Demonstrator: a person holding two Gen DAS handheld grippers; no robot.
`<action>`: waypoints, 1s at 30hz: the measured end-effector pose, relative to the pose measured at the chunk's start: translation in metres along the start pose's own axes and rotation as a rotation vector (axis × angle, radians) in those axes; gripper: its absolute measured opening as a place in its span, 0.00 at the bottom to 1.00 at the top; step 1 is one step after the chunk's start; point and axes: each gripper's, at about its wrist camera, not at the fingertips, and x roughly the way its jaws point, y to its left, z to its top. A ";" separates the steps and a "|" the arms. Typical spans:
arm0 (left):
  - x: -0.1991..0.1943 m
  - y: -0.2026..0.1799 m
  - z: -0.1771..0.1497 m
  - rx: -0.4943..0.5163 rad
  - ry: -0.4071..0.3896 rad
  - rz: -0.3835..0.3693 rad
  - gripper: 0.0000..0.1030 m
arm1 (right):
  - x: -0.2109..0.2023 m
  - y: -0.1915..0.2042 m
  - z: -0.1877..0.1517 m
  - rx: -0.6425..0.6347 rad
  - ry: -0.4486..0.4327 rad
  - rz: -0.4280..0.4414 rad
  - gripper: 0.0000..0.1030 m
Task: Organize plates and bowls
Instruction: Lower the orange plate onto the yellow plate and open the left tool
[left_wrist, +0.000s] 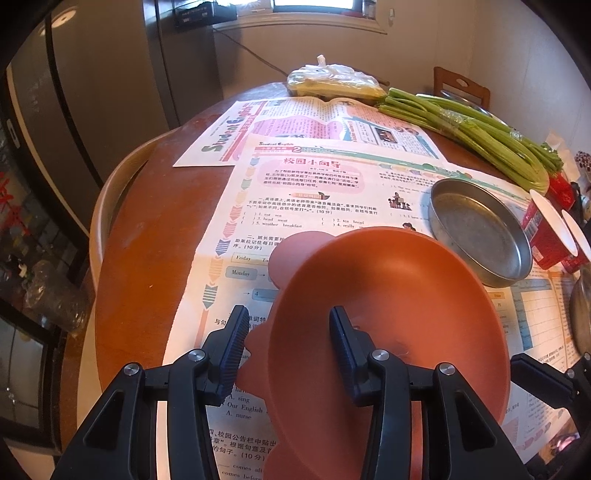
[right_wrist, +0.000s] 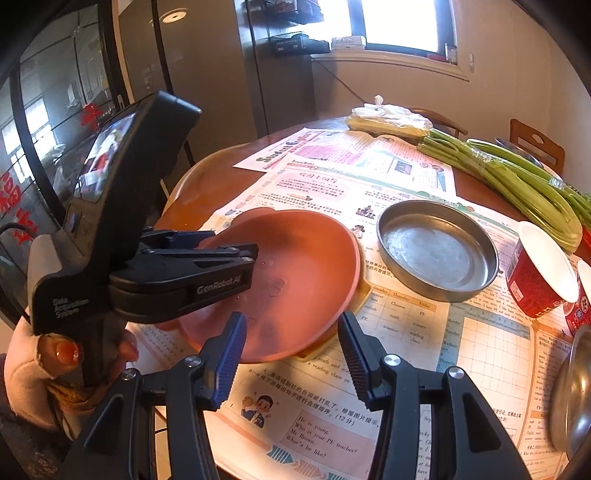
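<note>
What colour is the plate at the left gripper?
Terracotta orange plate; clearest in the right wrist view.

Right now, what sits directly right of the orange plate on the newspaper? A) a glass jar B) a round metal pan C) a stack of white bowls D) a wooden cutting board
B: a shallow round metal pan sits empty on the newspaper just right of the orange plate, with a red cup beyond it.

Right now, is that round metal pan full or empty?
Empty. The metal pan shows its bare, scuffed bottom in both views, with nothing lying inside it.
</note>
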 end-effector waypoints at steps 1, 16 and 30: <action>-0.001 0.000 -0.001 -0.001 0.000 -0.001 0.46 | -0.001 0.000 0.000 0.000 -0.002 0.002 0.51; -0.040 -0.003 -0.003 -0.016 -0.067 -0.002 0.47 | -0.020 -0.009 -0.002 0.040 -0.039 -0.001 0.51; -0.098 -0.032 -0.003 0.022 -0.176 -0.046 0.52 | -0.062 -0.019 -0.004 0.039 -0.135 -0.025 0.51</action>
